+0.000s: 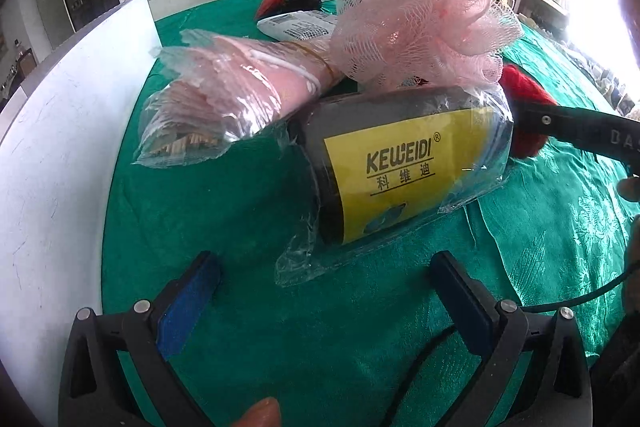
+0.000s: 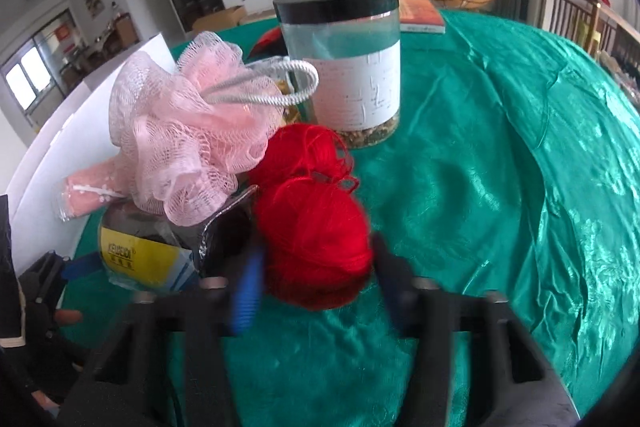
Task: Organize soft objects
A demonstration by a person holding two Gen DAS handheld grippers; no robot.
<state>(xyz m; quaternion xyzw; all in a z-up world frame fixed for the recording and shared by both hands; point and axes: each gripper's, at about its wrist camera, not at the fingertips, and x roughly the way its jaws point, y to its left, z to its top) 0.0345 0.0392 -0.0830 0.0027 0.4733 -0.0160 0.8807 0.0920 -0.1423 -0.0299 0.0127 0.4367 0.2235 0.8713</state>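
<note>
Left wrist: "KEWEIDI" bagged roll (image 1: 400, 163); left gripper (image 1: 324, 291) spread, empty. Right gripper (image 2: 316, 267) clamps red yarn (image 2: 316, 227).

A glossy, patterned green tablecloth (image 2: 500, 155) covers the table. The pink bath pouf (image 2: 180, 143) is open netting, the red yarn ball (image 2: 312, 227) fuzzy thread, the jar (image 2: 348, 67) clear plastic, and the yellow-labelled roll (image 1: 400, 163) sits in crinkly film.
</note>
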